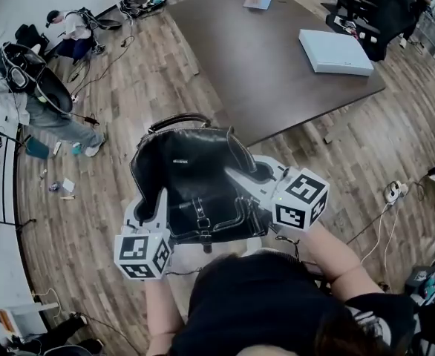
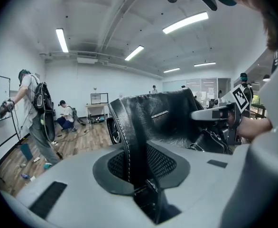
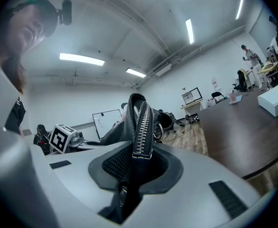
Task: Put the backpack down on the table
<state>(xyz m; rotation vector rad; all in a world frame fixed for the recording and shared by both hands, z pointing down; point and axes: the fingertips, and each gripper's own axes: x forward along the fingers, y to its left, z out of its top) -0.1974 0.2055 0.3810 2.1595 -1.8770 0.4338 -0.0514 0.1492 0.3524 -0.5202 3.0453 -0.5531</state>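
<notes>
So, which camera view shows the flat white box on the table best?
The head view: the white box lies whole on the dark table, seen from above. The right gripper view catches it low and side-on, cut off at the right edge. The left gripper view, facing the black backpack, misses it.

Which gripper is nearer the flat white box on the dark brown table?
Right. The right gripper holds the black leather backpack nearer the flat white box; the left gripper holds its far side.
</notes>
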